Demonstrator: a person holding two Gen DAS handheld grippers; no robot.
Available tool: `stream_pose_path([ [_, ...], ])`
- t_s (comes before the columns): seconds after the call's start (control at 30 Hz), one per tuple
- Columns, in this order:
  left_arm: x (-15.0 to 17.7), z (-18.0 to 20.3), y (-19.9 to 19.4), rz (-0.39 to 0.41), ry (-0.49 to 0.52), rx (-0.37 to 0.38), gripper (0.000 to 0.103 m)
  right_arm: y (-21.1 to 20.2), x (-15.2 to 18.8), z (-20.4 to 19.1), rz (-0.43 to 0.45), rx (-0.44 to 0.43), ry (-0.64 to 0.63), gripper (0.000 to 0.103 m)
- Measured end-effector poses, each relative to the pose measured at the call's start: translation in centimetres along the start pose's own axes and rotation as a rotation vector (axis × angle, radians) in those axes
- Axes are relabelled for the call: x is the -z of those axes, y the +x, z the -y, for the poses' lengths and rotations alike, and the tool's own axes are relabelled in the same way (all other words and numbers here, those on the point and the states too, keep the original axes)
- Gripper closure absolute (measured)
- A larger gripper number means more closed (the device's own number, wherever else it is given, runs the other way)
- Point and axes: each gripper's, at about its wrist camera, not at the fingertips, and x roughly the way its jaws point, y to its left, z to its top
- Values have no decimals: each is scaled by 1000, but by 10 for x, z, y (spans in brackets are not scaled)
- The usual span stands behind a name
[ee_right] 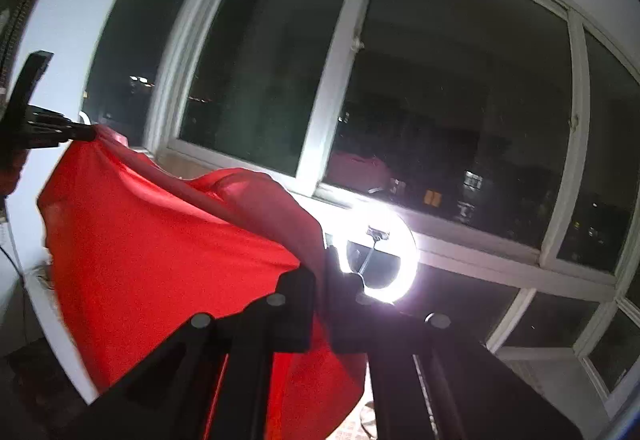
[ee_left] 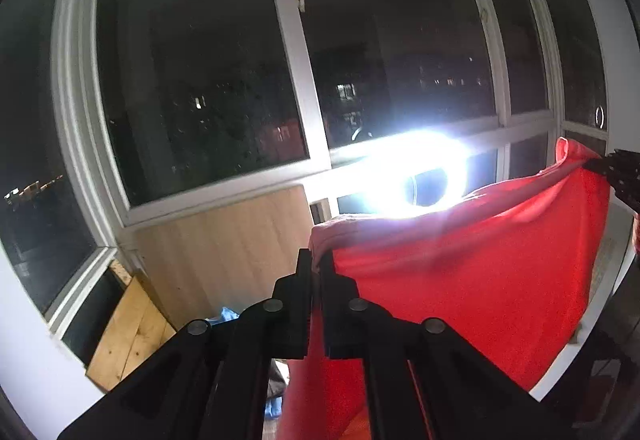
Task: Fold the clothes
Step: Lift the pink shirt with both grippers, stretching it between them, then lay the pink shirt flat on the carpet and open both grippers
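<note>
A red garment [ee_left: 460, 280] hangs stretched in the air between my two grippers. My left gripper [ee_left: 318, 260] is shut on one top corner of it, the cloth pinched between the black fingers. My right gripper [ee_right: 322, 264] is shut on the other top corner of the red garment [ee_right: 160, 260]. The right gripper also shows at the right edge of the left wrist view [ee_left: 618, 175], and the left gripper at the left edge of the right wrist view [ee_right: 76, 133]. The garment's lower part hangs down out of sight.
A bright ring light [ee_right: 378, 260] on a stand glares ahead, also in the left wrist view [ee_left: 424, 175]. Large white-framed windows [ee_left: 296, 51] show night outside. Wooden boards [ee_left: 132, 336] lean at the lower left. A white table edge [ee_left: 592, 324] lies below the garment.
</note>
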Motion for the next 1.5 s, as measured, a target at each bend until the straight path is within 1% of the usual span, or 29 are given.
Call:
stream_pose_path([
  [0.07, 4, -2, 32, -34, 11, 5, 100, 32, 6, 0, -30, 24, -3, 98],
  [0.17, 13, -10, 95, -98, 26, 21, 100, 91, 18, -2, -83, 61, -13, 98],
  [0.23, 24, -15, 146, -152, 34, 27, 100, 137, 32, -5, -136, 83, -22, 98],
  [0.27, 33, -18, 179, -188, 37, 35, 100, 162, 40, -7, -166, 93, -26, 98],
  [0.3, 39, -19, 199, -210, 38, 37, 100, 188, 49, -9, -197, 102, -28, 98],
  [0.43, 85, -21, 308, -333, 54, 48, 100, 285, 99, -20, -323, 130, -33, 98],
  [0.5, 116, -17, 363, -402, 42, 65, 100, 330, 135, -29, -394, 139, -36, 98],
  [0.57, 156, -6, 426, -530, 19, 95, 93, 376, 177, -36, -488, 130, -28, 97],
  [0.6, 173, 1, 448, -587, 31, 88, 93, 396, 198, -37, -551, 109, -25, 86],
  [0.63, 191, 9, 468, -640, 56, 67, 93, 418, 220, -41, -637, 99, -28, 73],
  [0.67, 208, 17, 488, -694, 81, 46, 93, 438, 242, -43, -720, 107, -38, 71],
  [0.7, 220, 22, 495, -716, 99, 41, 93, 454, 261, -44, -787, 112, -43, 71],
  [0.73, 231, 26, 501, -736, 117, 38, 93, 454, 270, -41, -802, 101, -18, 71],
  [0.77, 236, 27, 499, -731, 116, 45, 93, 448, 276, -33, -796, 74, 47, 70],
  [0.8, 238, 24, 495, -727, 112, 55, 92, 441, 279, -24, -787, 49, 110, 60],
  [0.83, 239, 22, 490, -722, 108, 64, 88, 429, 277, -15, -772, 31, 169, 44],
  [0.87, 240, 18, 484, -714, 105, 66, 83, 415, 281, -3, -757, 22, 233, 38],
  [0.9, 240, 13, 478, -706, 97, 68, 82, 405, 286, 7, -751, 22, 283, 36],
  [0.93, 241, 6, 471, -702, 77, 72, 82, 397, 294, 17, -753, 26, 326, 36],
  [1.0, 246, -4, 456, -697, 39, 98, 82, 390, 318, 34, -799, 49, 370, 36],
  [1.07, 251, -5, 445, -703, 20, 123, 82, 395, 339, 38, -858, 34, 408, 36],
  [1.2, 265, 5, 429, -727, 49, 136, 82, 416, 365, 37, -899, 2, 470, 36],
  [1.27, 267, 8, 422, -726, 52, 140, 81, 424, 367, 35, -909, -23, 482, 36],
  [1.3, 268, 9, 418, -725, 53, 143, 81, 426, 366, 35, -909, -35, 485, 39],
  [1.33, 269, 11, 414, -725, 54, 145, 81, 429, 366, 34, -910, -47, 487, 65],
  [1.37, 269, 10, 410, -722, 52, 140, 81, 431, 365, 34, -910, -58, 489, 87],
  [1.4, 269, 9, 405, -719, 49, 136, 81, 433, 364, 33, -910, -70, 492, 101],
  [1.47, 267, 7, 395, -712, 46, 125, 81, 438, 362, 32, -910, -94, 497, 101],
  [1.5, 267, 5, 390, -709, 45, 119, 81, 439, 358, 33, -900, -88, 485, 102],
])
